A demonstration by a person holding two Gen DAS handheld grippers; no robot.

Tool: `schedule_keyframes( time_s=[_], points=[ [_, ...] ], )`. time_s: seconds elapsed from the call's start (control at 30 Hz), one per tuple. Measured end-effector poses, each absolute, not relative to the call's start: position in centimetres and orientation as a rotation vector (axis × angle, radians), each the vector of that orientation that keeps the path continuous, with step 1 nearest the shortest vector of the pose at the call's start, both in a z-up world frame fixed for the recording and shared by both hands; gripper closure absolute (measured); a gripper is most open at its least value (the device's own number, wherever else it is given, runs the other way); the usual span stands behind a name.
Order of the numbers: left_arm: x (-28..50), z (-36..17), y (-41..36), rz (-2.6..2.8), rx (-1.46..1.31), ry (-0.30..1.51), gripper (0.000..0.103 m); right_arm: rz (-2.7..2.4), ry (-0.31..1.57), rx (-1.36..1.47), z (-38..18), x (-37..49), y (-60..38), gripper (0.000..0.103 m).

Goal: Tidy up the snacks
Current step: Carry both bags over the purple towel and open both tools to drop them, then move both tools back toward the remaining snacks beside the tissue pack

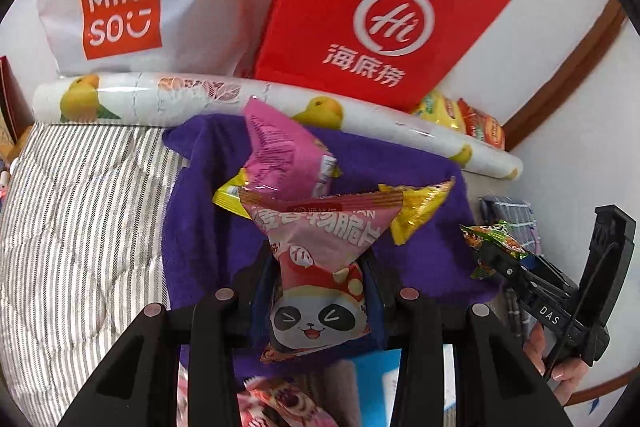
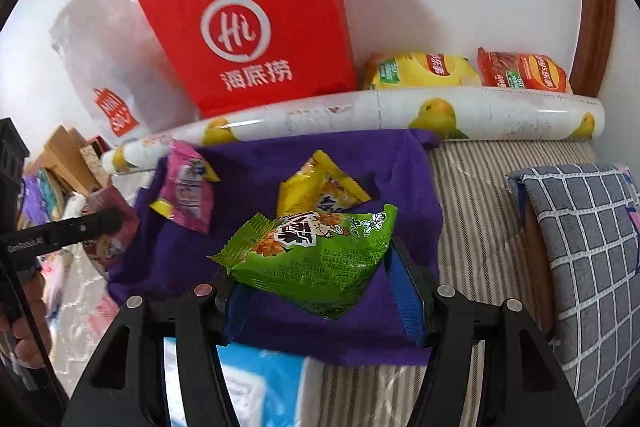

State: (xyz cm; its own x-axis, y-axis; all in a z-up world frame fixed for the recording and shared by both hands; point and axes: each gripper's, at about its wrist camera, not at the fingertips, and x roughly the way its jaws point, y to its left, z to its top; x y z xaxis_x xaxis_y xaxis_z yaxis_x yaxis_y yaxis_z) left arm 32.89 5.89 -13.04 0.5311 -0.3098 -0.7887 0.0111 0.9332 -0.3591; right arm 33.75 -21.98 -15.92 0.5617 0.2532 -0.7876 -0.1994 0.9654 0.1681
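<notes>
My left gripper (image 1: pixel 320 275) is shut on a pink snack packet with a panda face (image 1: pixel 316 267), held above a purple cloth (image 1: pixel 200 227). My right gripper (image 2: pixel 316 267) is shut on a green snack packet (image 2: pixel 316 259), also seen at the right of the left wrist view as the green packet (image 1: pixel 494 241). On the purple cloth (image 2: pixel 248 179) lie a magenta packet (image 1: pixel 284 151) and a yellow packet (image 1: pixel 420 211); the right wrist view shows the magenta packet (image 2: pixel 186 187) and the yellow packet (image 2: pixel 320 187) too.
A red paper bag (image 2: pixel 248 27) and a white MINISO bag (image 1: pixel 120 7) stand against the wall behind a fruit-printed roll (image 2: pixel 360 115). Yellow (image 2: pixel 420 71) and orange (image 2: pixel 524 71) chip bags lie behind it. A grey checked pillow (image 2: pixel 584 235) sits right, on striped bedding (image 1: pixel 80 207).
</notes>
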Motion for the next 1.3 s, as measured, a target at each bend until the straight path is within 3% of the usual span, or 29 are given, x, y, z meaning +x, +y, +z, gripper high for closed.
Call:
schedule_keyframes(
  time_s=[0.93, 0.97, 1.07, 1.3],
  points=[
    [35.8, -17.7, 5.2, -0.128, -0.259, 1.079, 0.065, 0.228, 0.967, -0.079, -19.0, 35.2, -20.4, 0.040],
    [35.8, -17.7, 5.2, -0.130, -0.259, 1.082, 0.063, 0.225, 0.966, -0.083, -18.8, 35.1, -20.4, 0.037],
    [35.5, -17.2, 5.2, -0.133, -0.253, 1.079, 0.040, 0.216, 0.949, -0.092, -18.3, 34.7, -20.4, 0.025],
    [33.9, -14.9, 5.1, -0.129, -0.227, 1.040, 0.040, 0.207, 0.918, -0.102, -15.9, 33.0, -19.9, 0.022]
  ],
)
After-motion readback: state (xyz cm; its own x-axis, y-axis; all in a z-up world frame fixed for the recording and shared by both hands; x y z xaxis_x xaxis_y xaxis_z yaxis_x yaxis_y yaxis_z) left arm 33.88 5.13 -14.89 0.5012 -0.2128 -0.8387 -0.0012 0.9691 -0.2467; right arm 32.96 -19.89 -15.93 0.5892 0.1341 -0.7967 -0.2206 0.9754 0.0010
